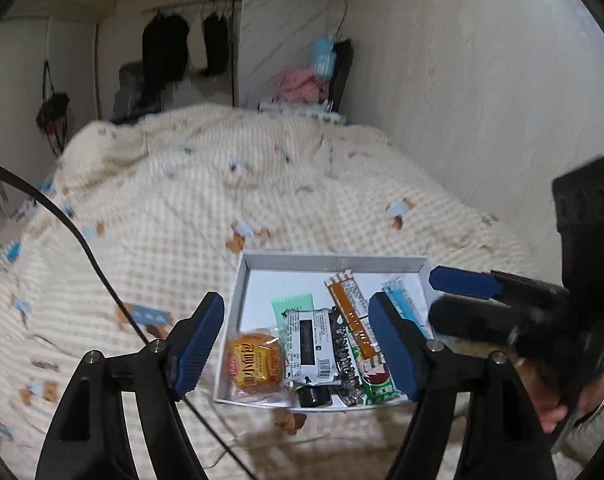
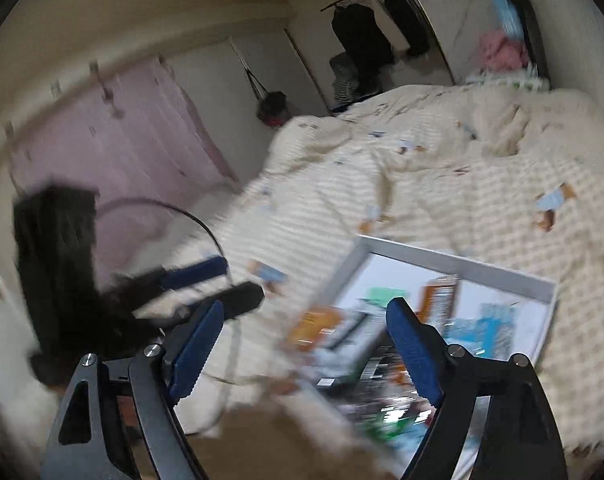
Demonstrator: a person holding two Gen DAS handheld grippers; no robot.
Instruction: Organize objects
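Observation:
A shallow white tray (image 1: 333, 258) lies on the bed, holding several snack packets: an orange bun packet (image 1: 256, 366), a black-and-white packet (image 1: 309, 348), a brown striped bar (image 1: 351, 312), a green packet (image 1: 375, 382) and a light blue packet (image 1: 401, 304). My left gripper (image 1: 296, 344) hovers above the tray's near end, open, with nothing between its blue pads. My right gripper (image 1: 445, 296) comes in from the right over the tray's right edge, held by a hand (image 1: 561, 404). In the right wrist view the right gripper (image 2: 305, 348) is open and empty above the blurred tray (image 2: 461, 268); the left gripper (image 2: 218, 284) shows at left.
A cream checked quilt (image 1: 222, 208) covers the bed. A wall (image 1: 481, 100) runs along its right side. A black cable (image 1: 74, 228) trails across the quilt at left. Dark clothes (image 1: 166, 44) hang at the back, and a pink heap (image 1: 302, 84) sits at the bed's head.

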